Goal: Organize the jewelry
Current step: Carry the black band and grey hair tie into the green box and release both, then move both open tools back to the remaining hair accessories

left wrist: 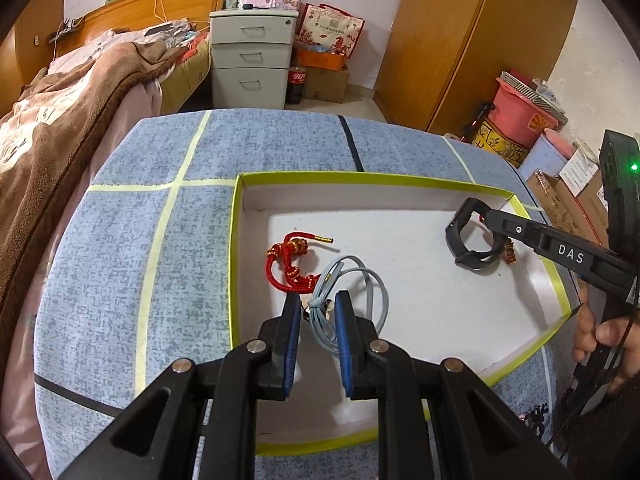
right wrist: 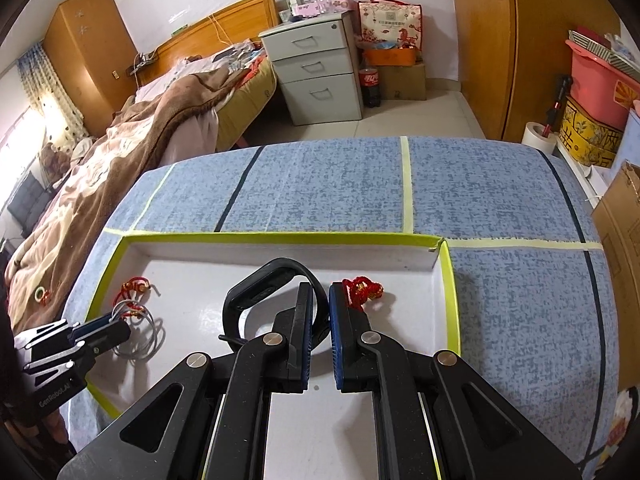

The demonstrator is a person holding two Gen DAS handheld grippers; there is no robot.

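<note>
Inside a shallow white tray with a yellow-green rim [left wrist: 236, 240], the left claw [left wrist: 318, 308] straddles a looped grey cord bracelet [left wrist: 352, 292] – jaws open, not yet pinching – while the right claw [right wrist: 320, 308] (nearly closed) grips a black wristband [right wrist: 260, 292].

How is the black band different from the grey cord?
The black wristband is wide, stiff, and stands up as one loop; the grey cord is thin, floppy, and lies flat in tangled loops. The wristband sits at the right tongs, the cord at the left tongs. Both are in the white tray.
</note>
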